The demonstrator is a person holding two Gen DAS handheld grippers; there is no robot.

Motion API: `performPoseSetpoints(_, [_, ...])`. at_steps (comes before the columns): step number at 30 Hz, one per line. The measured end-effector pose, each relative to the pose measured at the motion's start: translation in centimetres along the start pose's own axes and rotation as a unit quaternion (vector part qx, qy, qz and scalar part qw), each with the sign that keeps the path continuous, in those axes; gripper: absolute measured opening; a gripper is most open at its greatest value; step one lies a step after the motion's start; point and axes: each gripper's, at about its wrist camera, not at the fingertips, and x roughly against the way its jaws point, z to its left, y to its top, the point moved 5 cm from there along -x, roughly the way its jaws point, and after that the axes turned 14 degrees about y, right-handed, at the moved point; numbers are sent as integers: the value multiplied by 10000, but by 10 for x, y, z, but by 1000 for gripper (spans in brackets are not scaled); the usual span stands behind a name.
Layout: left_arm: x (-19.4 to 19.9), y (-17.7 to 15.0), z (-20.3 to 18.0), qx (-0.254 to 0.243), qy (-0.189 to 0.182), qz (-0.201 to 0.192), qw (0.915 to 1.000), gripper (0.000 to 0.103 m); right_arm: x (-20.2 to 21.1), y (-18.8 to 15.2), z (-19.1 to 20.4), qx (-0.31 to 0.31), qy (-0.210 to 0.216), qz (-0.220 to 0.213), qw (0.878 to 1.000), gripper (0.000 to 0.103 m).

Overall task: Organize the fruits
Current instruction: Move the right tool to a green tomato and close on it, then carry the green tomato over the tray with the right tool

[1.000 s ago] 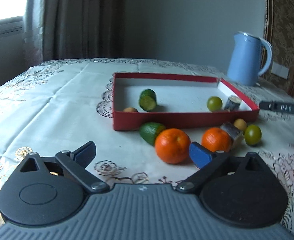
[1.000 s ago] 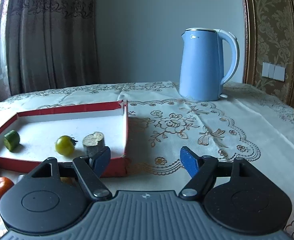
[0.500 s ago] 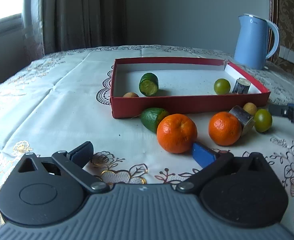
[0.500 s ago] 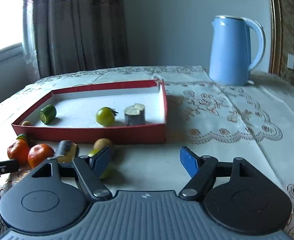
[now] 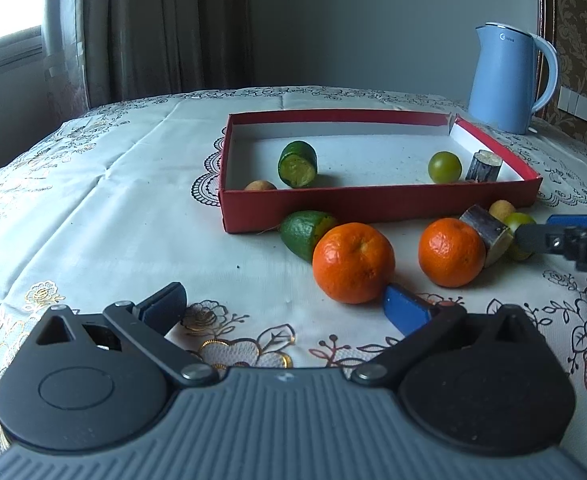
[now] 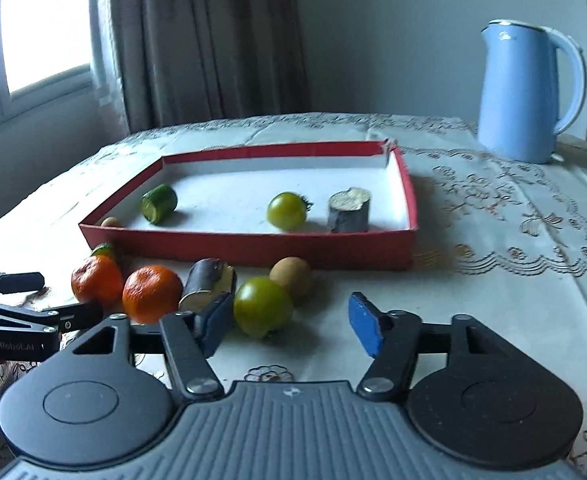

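Fruit lay partly sorted: some inside the red box [image 5: 377,203], two oranges [image 5: 353,262] just outside on the tabletop [image 5: 93,200]. Both hand-held grippers—left [image 5: 285,306] and right [image 6: 289,326]—gaped empty, the right flanking a green tomato [image 6: 262,306], likely to grasp it.

2 oranges [image 5: 353,262] lie before the box [image 5: 373,204]; kettle [image 5: 503,78] behind.

Left wrist view: low over tablecloth, looking forward between own fingers toward red tray [image 5: 377,204]. Right wrist view: similarly low, facing tray [image 6: 253,246] from further right. Shared: tray, scattered fruit, blue kettle [image 5: 501,80].
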Motion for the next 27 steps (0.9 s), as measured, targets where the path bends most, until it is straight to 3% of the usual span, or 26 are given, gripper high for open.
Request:
performPoseSetpoints(7, [0, 0, 0, 1, -3, 0, 10000, 103, -15, 2, 2, 1, 120, 117, 9999, 51])
performPoseSetpoints(11, [0, 0, 0, 18, -22, 11, 10000, 103, -18, -2, 11, 123, 179, 204, 9996, 33])
performPoseSetpoints(15, [0, 0, 0, 19, -23, 11, 10000, 103, -17, -6, 18, 334, 34, 210, 9992, 32])
performPoseSetpoints(27, [0, 0, 0, 23, -25, 13, 10000, 103, 5, 1, -4, 187, -452, -166, 9987, 32])
